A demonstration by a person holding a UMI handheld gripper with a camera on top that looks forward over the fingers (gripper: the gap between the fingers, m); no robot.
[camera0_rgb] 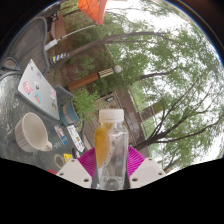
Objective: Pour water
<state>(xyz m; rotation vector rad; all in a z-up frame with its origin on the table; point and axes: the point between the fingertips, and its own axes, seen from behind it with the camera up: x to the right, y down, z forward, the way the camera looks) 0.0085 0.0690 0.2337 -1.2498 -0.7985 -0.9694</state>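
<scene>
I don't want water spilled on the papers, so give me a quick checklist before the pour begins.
1. Bottle between the gripper fingers: ok, both pink pads appear pressed against its sides.
2. Bottle upright: ok, it stands vertical with the neck up.
3. Cap off: not ok, a white cap appears to sit on the neck.
4. Receiving vessel present: ok, a white cup stands on the table, mouth open, off to the side of the bottle.
5. Cup empty: cannot tell.
6. Nearby items safe: not ok, a paper box lies right behind the cup.

Camera rides the tongs [110, 160], looking forward outdoors.
</scene>
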